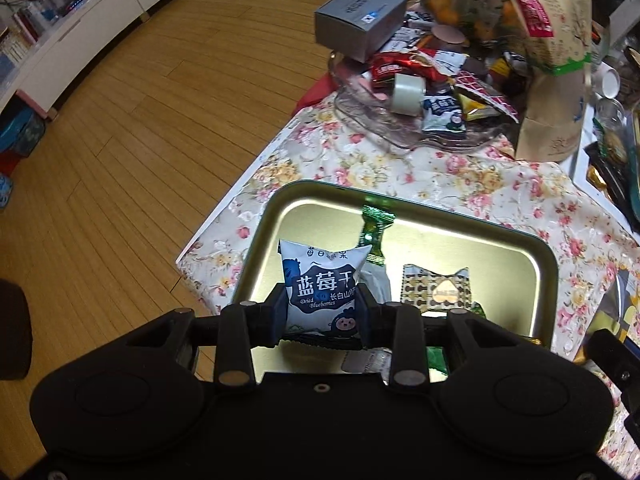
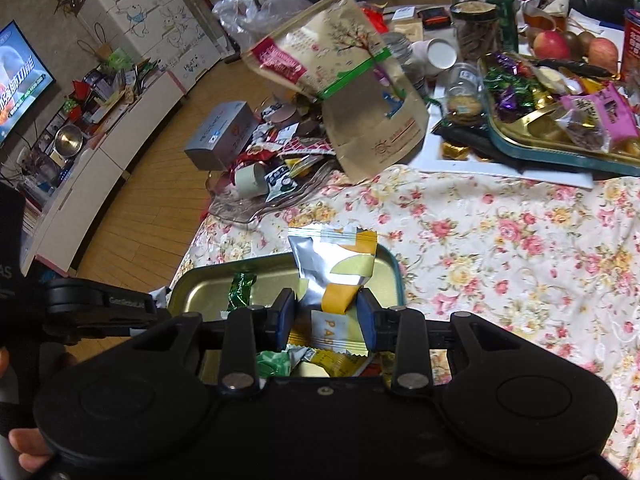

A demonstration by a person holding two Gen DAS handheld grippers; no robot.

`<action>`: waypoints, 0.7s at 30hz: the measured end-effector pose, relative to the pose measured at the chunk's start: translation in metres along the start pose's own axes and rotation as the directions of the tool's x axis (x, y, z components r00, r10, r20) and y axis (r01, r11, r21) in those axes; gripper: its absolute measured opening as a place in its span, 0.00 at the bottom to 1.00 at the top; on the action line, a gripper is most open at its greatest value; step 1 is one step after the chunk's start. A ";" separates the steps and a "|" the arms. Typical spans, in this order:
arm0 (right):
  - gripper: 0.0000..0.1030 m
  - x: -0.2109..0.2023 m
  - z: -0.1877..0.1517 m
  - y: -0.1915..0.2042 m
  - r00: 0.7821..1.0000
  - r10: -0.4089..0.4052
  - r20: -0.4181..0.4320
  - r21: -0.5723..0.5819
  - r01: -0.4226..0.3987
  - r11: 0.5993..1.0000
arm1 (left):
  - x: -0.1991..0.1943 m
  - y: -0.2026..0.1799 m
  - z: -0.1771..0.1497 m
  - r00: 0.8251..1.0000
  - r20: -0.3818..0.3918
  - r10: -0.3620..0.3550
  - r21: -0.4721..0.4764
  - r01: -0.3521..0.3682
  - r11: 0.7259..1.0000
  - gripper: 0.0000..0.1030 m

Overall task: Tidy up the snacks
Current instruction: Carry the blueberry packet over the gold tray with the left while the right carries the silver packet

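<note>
The left gripper [image 1: 322,307] pinches a blue-and-white dried blueberry packet [image 1: 322,286] above the gold tin tray [image 1: 516,276], near its 9 o'clock side. Only the left view shows a patterned candy [image 1: 436,290] lying in the tray. The right gripper [image 2: 326,316] clamps a silver-and-yellow pastry packet [image 2: 334,270] over the same tray [image 2: 200,280]. Only the right view shows, at 1 o'clock, a second tin of sweets [image 2: 516,146] and apples [image 2: 552,45].

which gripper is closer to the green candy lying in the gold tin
Left. The left gripper, shut on a blueberry packet, sits just beside the green candy; the right gripper, holding a yellow packet, sits farther along the tin.
</note>
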State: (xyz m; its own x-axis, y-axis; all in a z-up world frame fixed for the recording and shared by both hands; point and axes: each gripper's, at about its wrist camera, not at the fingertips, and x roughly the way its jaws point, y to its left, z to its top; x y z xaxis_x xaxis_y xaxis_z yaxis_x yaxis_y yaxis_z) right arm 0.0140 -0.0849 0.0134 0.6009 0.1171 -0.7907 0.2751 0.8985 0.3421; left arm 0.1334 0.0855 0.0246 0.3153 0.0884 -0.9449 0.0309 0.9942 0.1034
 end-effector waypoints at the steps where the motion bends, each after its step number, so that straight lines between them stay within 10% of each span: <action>1: 0.35 0.003 -0.001 0.002 1.000 -0.002 -0.003 0.001 0.002 1.000 | 0.001 0.003 0.000 1.000 -0.001 0.000 -0.003 0.000 1.000 0.42; 21: 0.37 0.027 -0.005 0.021 0.999 -0.032 0.000 -0.035 0.032 0.999 | 0.006 0.013 -0.001 0.999 0.000 -0.047 0.019 0.047 0.999 0.43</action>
State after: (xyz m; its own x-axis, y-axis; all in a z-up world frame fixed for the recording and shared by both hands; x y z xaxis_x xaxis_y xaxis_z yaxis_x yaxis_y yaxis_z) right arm 0.0324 -0.0604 -0.0037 0.5920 0.0884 -0.8011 0.2680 0.9158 0.2991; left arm 0.1346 0.0990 0.0201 0.3134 0.0416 -0.9487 0.0636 0.9959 0.0647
